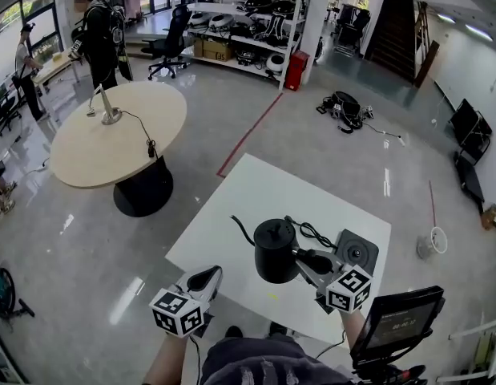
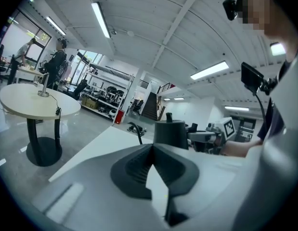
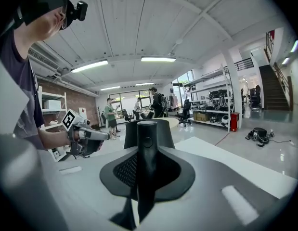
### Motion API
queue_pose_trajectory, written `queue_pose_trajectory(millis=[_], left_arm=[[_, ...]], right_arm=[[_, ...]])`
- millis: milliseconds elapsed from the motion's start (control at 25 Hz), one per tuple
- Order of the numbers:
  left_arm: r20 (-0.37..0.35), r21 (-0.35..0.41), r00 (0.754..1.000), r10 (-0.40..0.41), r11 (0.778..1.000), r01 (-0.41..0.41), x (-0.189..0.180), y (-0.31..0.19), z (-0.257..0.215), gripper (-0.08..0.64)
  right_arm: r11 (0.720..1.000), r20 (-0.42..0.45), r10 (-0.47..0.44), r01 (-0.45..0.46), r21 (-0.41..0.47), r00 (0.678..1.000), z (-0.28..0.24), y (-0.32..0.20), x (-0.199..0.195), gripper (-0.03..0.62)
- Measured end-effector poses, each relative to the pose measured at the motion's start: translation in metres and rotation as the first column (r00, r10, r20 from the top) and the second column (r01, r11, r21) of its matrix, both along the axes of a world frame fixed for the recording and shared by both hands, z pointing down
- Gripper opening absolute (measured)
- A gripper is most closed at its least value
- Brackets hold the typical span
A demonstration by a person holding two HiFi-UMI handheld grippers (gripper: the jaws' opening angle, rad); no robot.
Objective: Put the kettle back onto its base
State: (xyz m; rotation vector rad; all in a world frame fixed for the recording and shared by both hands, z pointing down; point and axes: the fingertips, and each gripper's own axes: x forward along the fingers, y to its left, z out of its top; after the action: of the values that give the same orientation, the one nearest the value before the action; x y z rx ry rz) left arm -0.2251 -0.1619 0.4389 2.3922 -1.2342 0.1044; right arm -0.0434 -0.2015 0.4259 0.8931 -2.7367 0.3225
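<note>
"Both pads (image 3: 121, 171) of my right gripper (image 1: 310, 261) were clamped on the kettle's handle (image 3: 147, 143). The left gripper (image 2: 152, 148) was pinched together on nothing."

"And the kettle (image 1: 274, 251)?"

"It hung over the white table (image 1: 256, 191), just beside its base (image 1: 357, 253)."

"Any risk?"

"I judged the narrow grip might let the body swing, so it could land off-centre on the base or snag the cord (image 1: 312, 233)."
</note>
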Motion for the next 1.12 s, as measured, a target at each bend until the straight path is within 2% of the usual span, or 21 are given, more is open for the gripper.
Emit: queue_pose_trajectory(millis=[280, 520, 600, 760, 960, 1120], left_arm=[[-0.01, -0.016, 0.995, 0.101, 0.995, -0.101, 0.023, 0.014, -0.01, 0.0], [-0.025, 0.017, 0.986, 0.163, 0.986, -0.163, 0.031, -0.01, -0.021, 0.0], [-0.006, 0.011, 0.985, 0.174, 0.985, -0.174, 0.06, -0.008, -0.023, 0.0], [0.044, 0.016, 0.985, 0.17, 0.985, -0.171, 0.143, -0.002, -0.031, 0.0], [0.064, 0.02, 0.983, 0.172, 0.985, -0.174, 0.171, 0.01, -0.032, 0.0], [0.084, 0.018, 0.986, 0.146, 0.989, -0.148, 0.225, 0.023, -0.04, 0.0]], right_arm=[[0.995, 0.018, 0.093, -0.094, 0.017, 0.995, -0.027, 0.027, 0.028, 0.052], [0.987, 0.021, 0.151, -0.152, 0.051, 0.988, -0.044, 0.009, 0.033, 0.054], [0.985, 0.045, 0.163, -0.166, 0.051, 0.986, -0.044, 0.011, 0.064, 0.054], [0.985, 0.1, 0.152, -0.159, 0.07, 0.983, -0.048, 0.02, 0.145, 0.054], [0.985, 0.157, 0.142, -0.156, 0.08, 0.977, -0.053, 0.033, 0.167, 0.054], [0.984, 0.189, 0.136, -0.155, 0.092, 0.973, -0.061, 0.033, 0.23, 0.052]])
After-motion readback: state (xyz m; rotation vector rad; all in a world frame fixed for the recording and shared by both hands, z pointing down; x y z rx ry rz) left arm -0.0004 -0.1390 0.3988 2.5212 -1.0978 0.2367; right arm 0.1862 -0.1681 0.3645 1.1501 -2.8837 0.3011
